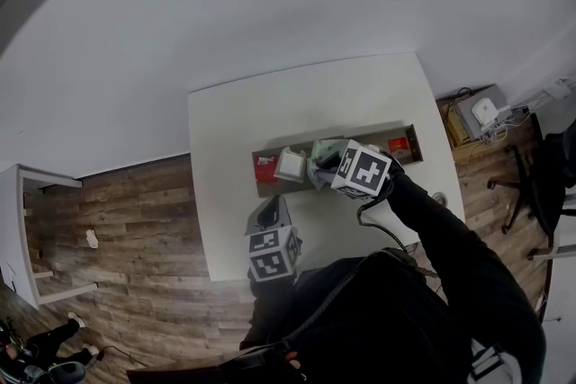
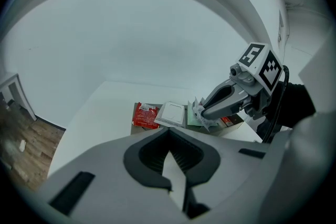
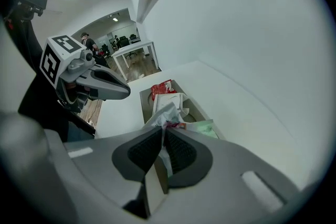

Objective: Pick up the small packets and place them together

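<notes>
The right gripper (image 3: 160, 134) is clenched on a crinkled white packet (image 3: 168, 112) above the tray's (image 3: 144, 98) middle. The left gripper (image 2: 169, 132) is closed and empty. The placing step seems to be in hand. Next, the packet needs lowering beside the green packet (image 3: 207, 127) and releasing.

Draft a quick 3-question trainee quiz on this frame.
1. True or false: the right gripper has its jaws shut on a crinkled white packet.
2. The red packet lies: A) on the bare table B) in the tray C) on the floor.
3. What colour is the flat packet next to the white square packet, on the side away from the red one?
Key: 1 true; 2 B; 3 green.
</notes>
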Action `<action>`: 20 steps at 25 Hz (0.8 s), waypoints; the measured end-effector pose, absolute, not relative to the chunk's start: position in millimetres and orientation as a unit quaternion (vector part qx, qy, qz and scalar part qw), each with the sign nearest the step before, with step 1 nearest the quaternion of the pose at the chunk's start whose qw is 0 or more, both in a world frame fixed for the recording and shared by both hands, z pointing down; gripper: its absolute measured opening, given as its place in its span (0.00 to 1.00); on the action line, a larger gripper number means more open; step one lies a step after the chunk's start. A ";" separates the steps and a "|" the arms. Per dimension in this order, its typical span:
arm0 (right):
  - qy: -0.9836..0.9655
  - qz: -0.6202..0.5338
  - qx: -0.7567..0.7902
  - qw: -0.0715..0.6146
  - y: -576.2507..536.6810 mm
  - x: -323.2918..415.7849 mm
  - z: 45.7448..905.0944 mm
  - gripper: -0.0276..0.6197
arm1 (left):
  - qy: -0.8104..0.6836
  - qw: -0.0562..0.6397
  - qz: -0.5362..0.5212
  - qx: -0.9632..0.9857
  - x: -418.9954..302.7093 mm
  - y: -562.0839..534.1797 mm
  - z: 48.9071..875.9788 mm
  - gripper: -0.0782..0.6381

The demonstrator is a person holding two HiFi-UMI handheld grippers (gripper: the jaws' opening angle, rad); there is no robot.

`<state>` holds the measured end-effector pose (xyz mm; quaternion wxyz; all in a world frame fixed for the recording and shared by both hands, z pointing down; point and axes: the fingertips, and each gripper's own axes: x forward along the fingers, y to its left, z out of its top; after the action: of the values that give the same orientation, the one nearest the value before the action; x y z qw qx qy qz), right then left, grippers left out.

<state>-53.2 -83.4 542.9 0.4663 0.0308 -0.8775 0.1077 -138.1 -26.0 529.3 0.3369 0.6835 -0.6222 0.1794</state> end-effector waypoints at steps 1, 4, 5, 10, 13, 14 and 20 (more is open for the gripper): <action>-0.875 0.104 0.030 0.471 -83.3 -53.7 545.6 0.09 | -0.623 0.336 0.180 0.683 -138.4 -25.5 529.5 0.11; -0.871 0.093 0.029 0.481 -84.3 -57.3 551.1 0.09 | -0.626 0.332 0.180 0.682 -141.7 -25.1 530.3 0.11; -0.870 0.091 0.028 0.483 -84.3 -58.5 551.7 0.09 | -0.627 0.332 0.180 0.682 -142.3 -24.8 530.5 0.11; -0.865 0.079 0.023 0.495 -86.0 -62.4 555.1 0.09 | -0.626 0.337 0.179 0.680 -143.5 -23.6 530.0 0.11; -0.866 0.077 0.023 0.494 -86.5 -63.7 555.0 0.10 | -0.627 0.334 0.178 0.681 -145.3 -23.4 529.2 0.11; -0.866 0.078 0.023 0.493 -86.3 -63.9 555.4 0.10 | -0.628 0.333 0.178 0.680 -146.1 -23.5 529.5 0.11; -0.862 0.074 0.009 0.501 -82.4 -62.4 559.0 0.13 | -0.630 0.333 0.180 0.679 -150.4 -24.3 529.0 0.11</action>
<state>-62.4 -82.4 559.0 0.5010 0.0093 -0.8622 0.0739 -150.4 -24.3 529.0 0.3328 0.6787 -0.6296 0.1796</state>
